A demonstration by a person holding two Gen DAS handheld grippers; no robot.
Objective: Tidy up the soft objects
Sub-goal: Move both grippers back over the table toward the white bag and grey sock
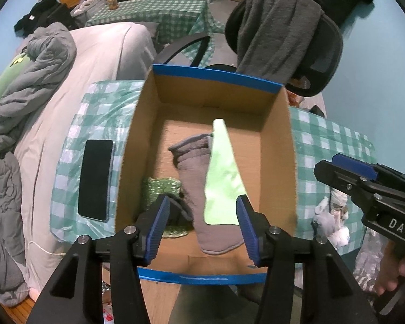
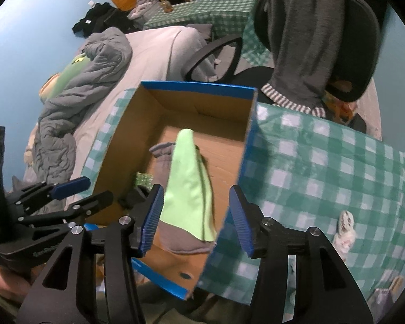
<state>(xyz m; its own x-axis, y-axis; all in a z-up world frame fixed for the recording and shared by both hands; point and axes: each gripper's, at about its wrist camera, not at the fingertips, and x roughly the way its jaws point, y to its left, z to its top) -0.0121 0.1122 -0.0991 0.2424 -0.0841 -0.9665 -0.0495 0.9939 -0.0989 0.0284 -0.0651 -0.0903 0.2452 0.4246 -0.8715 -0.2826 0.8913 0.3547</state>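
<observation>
Both grippers, left [image 1: 202,225] and right [image 2: 195,217], hang spread and empty above the box [image 1: 137,145] holding a green cloth [image 1: 222,181] on a grey sock [image 1: 199,189]; a phone [image 1: 95,179] lies beside it.

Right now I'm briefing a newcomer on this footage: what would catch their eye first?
The open cardboard box with blue edges, mid-table, and the bright light-green cloth lying over a grey sock inside it. Left of the box, a black phone lies flat on the green checked tablecloth.
</observation>
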